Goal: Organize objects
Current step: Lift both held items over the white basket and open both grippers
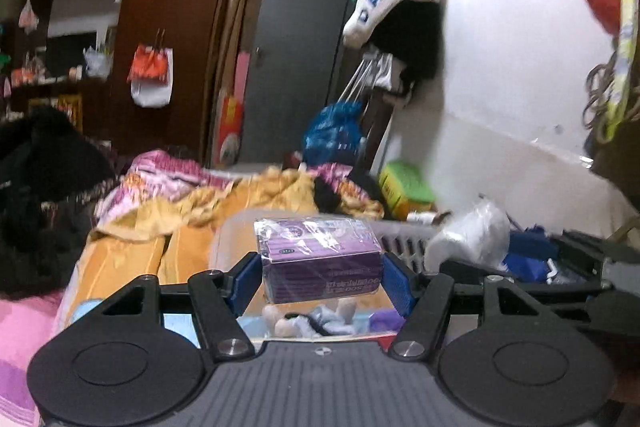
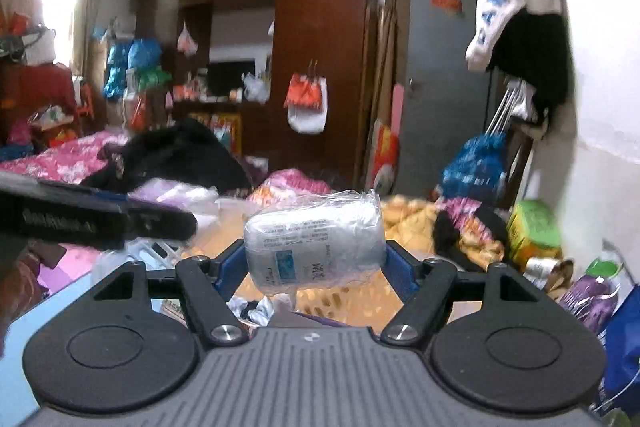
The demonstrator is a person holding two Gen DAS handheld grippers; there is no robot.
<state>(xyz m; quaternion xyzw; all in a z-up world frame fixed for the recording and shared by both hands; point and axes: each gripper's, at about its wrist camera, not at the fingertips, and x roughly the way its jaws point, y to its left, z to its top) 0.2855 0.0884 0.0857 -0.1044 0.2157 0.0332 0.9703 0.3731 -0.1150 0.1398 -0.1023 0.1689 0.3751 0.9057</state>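
My left gripper (image 1: 320,277) clamps the purple box (image 1: 320,259) by its stiff ends, film-wrapped, possibly slippery. My right gripper (image 2: 314,259) squeezes the soft white packet (image 2: 316,247); I'd grip mid-body, gently.

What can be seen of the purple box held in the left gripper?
The purple box is a rectangular carton, seemingly cardboard, wrapped in clear glossy film. It has a paler printed top and white print along its front face, too blurred to read. It sits roughly level, tilted slightly, clamped at both ends by the blue pads of the left gripper. It is held in the air above a pale plastic basket. Nothing else touches it.
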